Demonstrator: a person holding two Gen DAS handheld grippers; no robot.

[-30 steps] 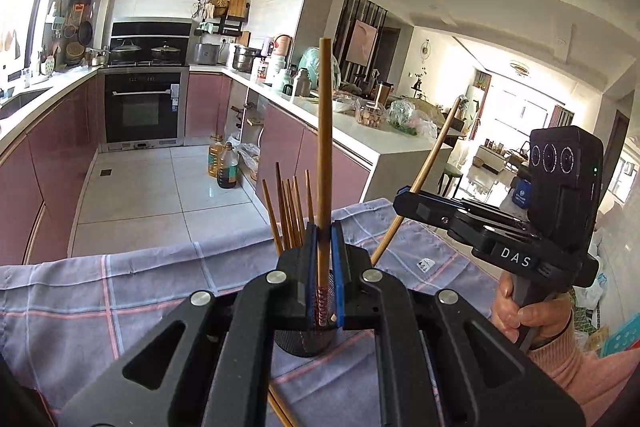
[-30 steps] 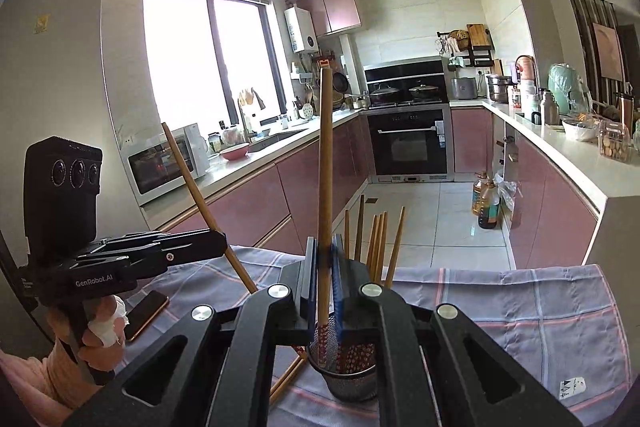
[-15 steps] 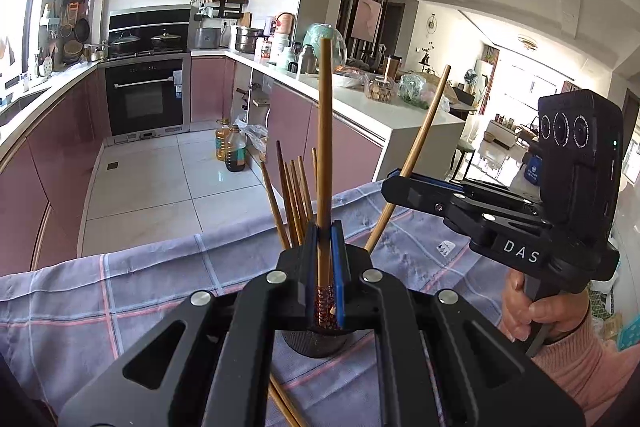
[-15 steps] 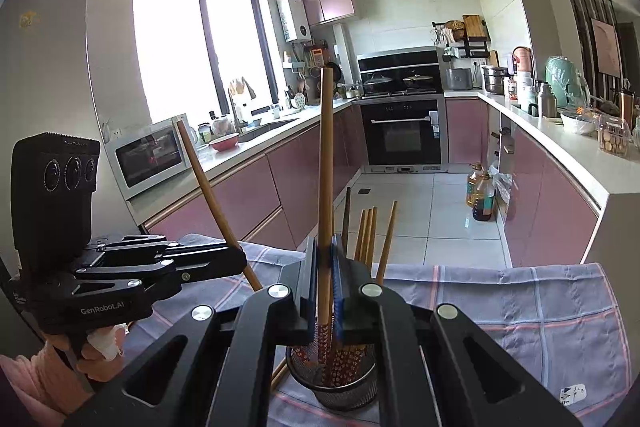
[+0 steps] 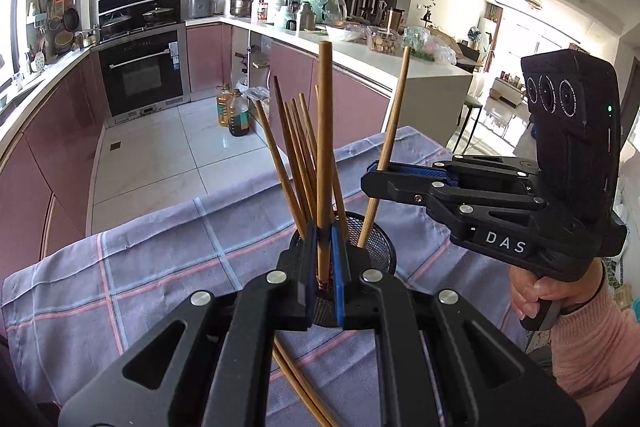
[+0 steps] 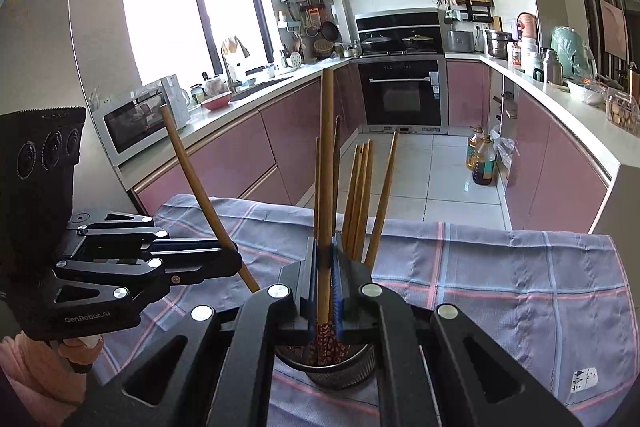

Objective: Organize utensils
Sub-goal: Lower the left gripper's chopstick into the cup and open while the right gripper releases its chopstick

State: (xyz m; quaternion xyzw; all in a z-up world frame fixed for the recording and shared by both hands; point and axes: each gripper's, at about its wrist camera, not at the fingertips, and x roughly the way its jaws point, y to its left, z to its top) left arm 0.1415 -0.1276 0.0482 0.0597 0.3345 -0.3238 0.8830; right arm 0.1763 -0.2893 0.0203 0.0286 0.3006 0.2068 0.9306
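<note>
Both claws level over mesh holder, each clamped on one upright chopstick.

Brown chopsticks, black mesh holder, lilac cloth checked pink and, seemingly, pale blue.

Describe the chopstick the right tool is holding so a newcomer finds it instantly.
Start at the checked purple cloth, then the black mesh cup standing on it. Of the brown wooden chopsticks there, it is the chopstick leaning right, pinched mid-shaft by the right tool, apart from the bunch.
</note>
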